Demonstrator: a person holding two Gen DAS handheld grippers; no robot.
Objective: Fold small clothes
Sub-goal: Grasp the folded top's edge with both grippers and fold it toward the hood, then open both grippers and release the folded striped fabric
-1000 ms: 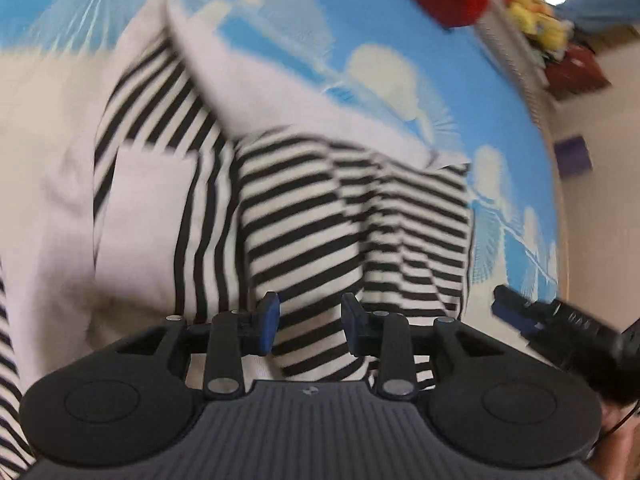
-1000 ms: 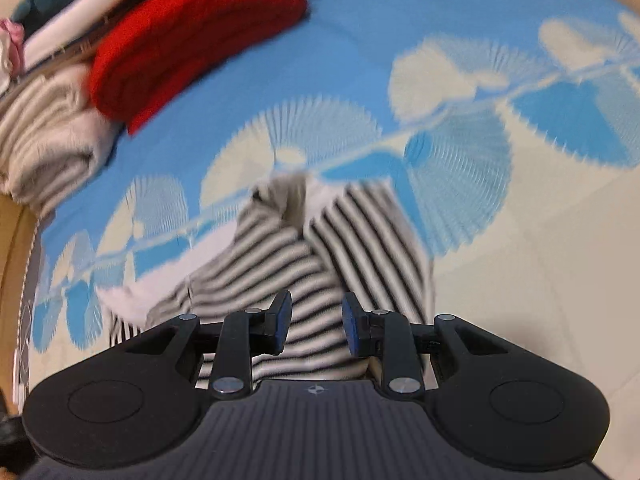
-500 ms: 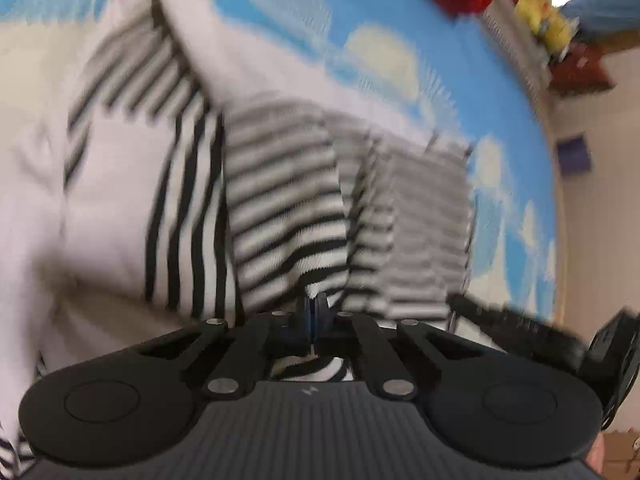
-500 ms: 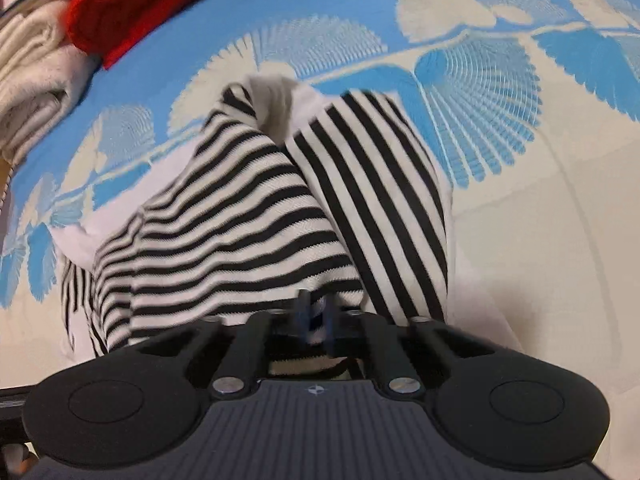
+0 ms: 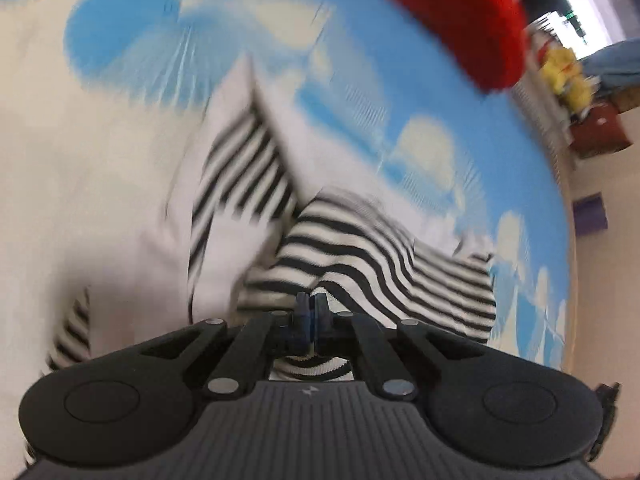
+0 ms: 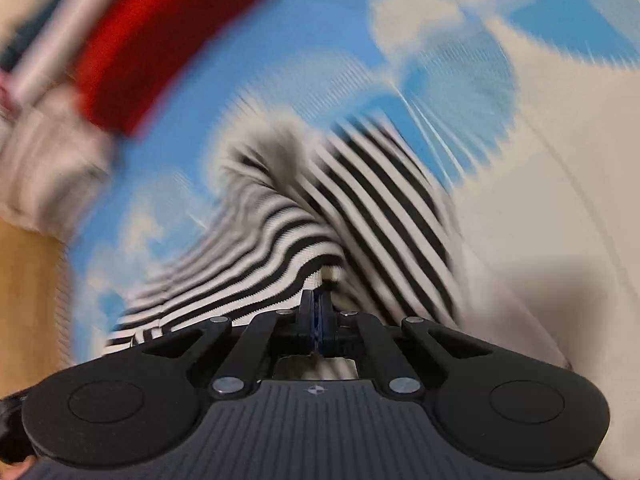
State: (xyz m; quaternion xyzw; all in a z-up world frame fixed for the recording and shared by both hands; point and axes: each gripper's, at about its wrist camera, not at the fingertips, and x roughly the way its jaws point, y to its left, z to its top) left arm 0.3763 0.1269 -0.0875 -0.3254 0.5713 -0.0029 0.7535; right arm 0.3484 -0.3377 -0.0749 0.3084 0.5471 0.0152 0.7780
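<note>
A small black-and-white striped garment (image 5: 360,256) with plain white parts lies on the blue and cream patterned cloth (image 5: 360,92). My left gripper (image 5: 310,304) is shut on a striped edge of it and holds that edge lifted. In the right wrist view the same garment (image 6: 288,240) rises in a ridge toward my right gripper (image 6: 316,304), which is shut on another striped edge. The far end of the garment still rests on the cloth. Both views are motion-blurred.
A folded red garment (image 5: 460,12) lies at the far end of the cloth, also shown in the right wrist view (image 6: 160,44). Folded grey-white clothes (image 6: 48,160) sit beside it. The cloth's edge and floor (image 6: 28,292) are at left. Yellow toys (image 5: 564,76) lie beyond.
Both grippers went from open over the striped garment to shut on its edge. They have since lifted it, and the fabric now rises toward the fingers.
</note>
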